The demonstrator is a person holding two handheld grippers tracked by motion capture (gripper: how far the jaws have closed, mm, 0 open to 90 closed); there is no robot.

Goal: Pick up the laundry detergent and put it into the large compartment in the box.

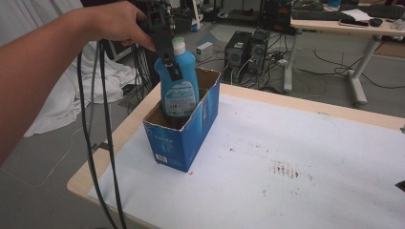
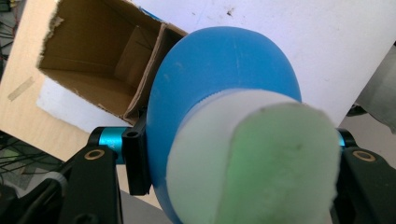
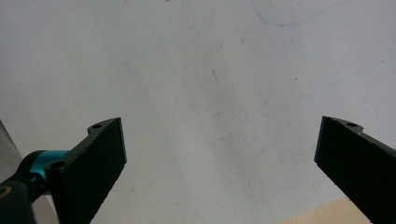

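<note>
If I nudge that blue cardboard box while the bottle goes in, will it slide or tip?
The box looks like thin, torn-edged cardboard, so it is probably light and apt to slide on the smooth white table cover. It stands tall and narrow, so a high push may tip it. The bottle might steady it.

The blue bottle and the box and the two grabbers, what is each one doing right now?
blue bottle: upright, cap on, gripped near the neck, lower part inside the box.
cardboard box: open at the top, standing on the table, torn rim.
left gripper: shut on the blue bottle, pointing down.
right gripper: jaws wide open, nothing between them, over the white table cover.
table: white cover with small brown stains.
</note>
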